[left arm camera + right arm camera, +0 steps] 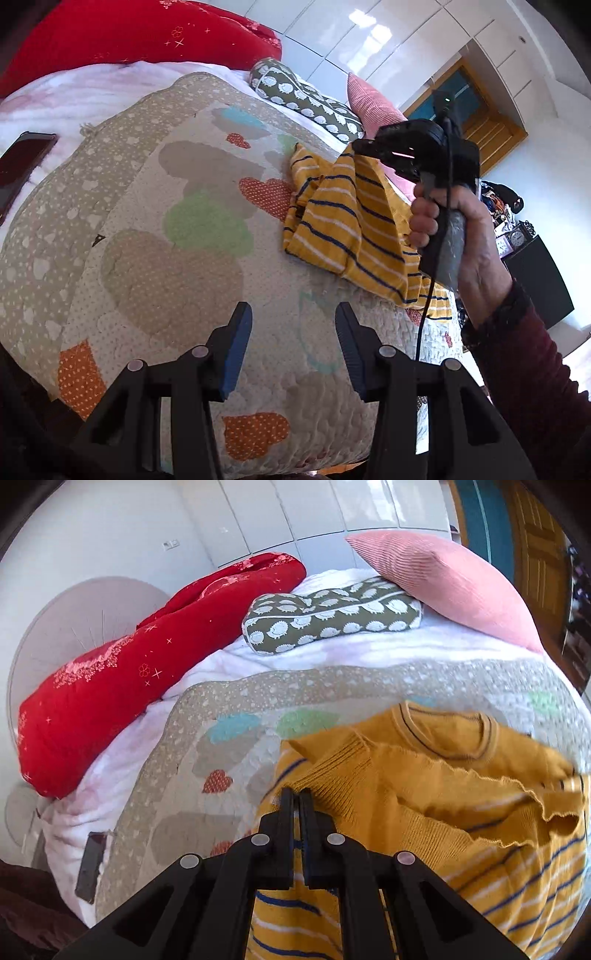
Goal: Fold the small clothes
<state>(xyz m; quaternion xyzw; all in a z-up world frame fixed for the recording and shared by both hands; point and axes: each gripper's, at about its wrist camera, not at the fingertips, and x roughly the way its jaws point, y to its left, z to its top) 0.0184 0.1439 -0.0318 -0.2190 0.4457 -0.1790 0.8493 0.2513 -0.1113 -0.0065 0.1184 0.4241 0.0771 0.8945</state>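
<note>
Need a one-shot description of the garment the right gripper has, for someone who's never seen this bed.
On the patchwork quilt covering the bed, toward the pink pillow side, lies a small knit top pinched by the right gripper. It is the only mustard-yellow piece, with navy and white stripes.

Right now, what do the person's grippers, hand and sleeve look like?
Left gripper: black linkage arms with silver pivot pins, blue pads on its fingers. Right gripper: same black build; its black handle trails a black cable. The bare right hand wears a dark maroon knit sleeve.
</note>
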